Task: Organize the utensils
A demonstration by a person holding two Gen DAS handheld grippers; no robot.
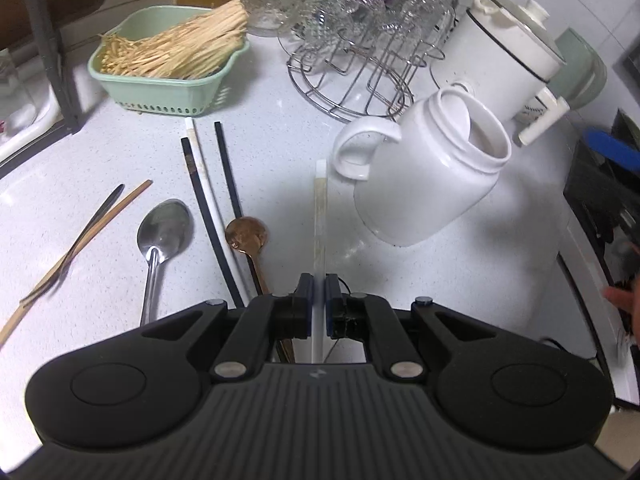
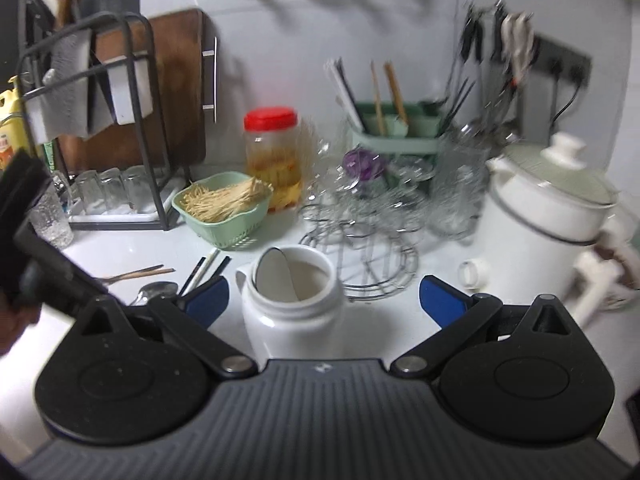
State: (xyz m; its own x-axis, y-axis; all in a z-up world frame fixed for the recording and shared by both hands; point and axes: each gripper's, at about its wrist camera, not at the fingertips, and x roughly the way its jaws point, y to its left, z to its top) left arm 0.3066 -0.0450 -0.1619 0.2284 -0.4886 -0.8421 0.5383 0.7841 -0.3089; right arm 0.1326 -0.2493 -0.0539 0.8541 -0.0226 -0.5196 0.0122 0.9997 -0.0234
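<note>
Spoon [image 2: 276, 276] leans inside white jar [image 2: 294, 320]

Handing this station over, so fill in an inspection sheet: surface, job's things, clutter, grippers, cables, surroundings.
Surface: white speckled countertop, no spills seen.
Job's things: white ceramic handled jar with a white spoon inside; steel spoon, copper spoon, black, white and wooden chopsticks loose.
Clutter: green basket of sticks, wire glass rack.
Grippers: left gripper shut on a white chopstick; right gripper open, empty.
Cables: black cord at wall socket.
Surroundings: white cooker pot, cutting board rack.
</note>
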